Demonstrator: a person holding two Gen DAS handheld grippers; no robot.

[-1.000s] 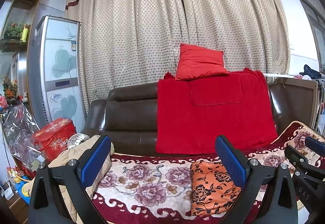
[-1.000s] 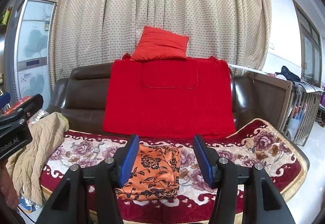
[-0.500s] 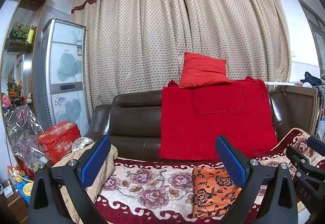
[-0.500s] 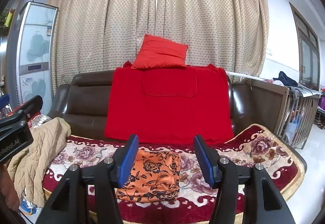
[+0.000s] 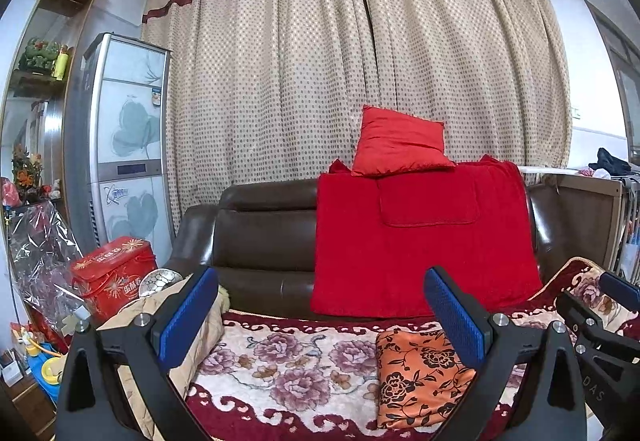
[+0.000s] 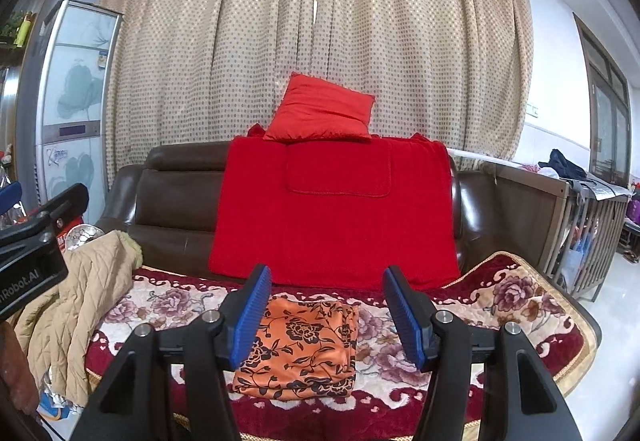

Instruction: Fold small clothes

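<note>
Both hand-held grippers have drawn back slightly: left hand-held gripper (image 5: 320, 315) and right hand-held gripper (image 6: 326, 311) spread, holding nothing. Folded orange floral garment (image 6: 300, 349) lies on the sofa blanket (image 6: 500, 305), at 6 o'clock below the red throw (image 6: 332, 225). A careless re-grab could undo the fold.

A: What does the left hand-held gripper (image 5: 320, 315) cover in the left wrist view?

B: Its right finger overlaps the upper right corner of the orange floral cloth (image 5: 420, 373); its left finger covers part of the beige quilted jacket (image 5: 200, 341).

A: And in the right wrist view?

B: The right hand-held gripper (image 6: 326, 311) masks the cloth's left edge. The jacket (image 6: 80, 305) runs behind the other gripper's body at the left edge.

A: Anything illegible?

B: The print on the red box (image 5: 116, 273) and the items on the shelf (image 5: 36, 81) are too small to tell.
</note>
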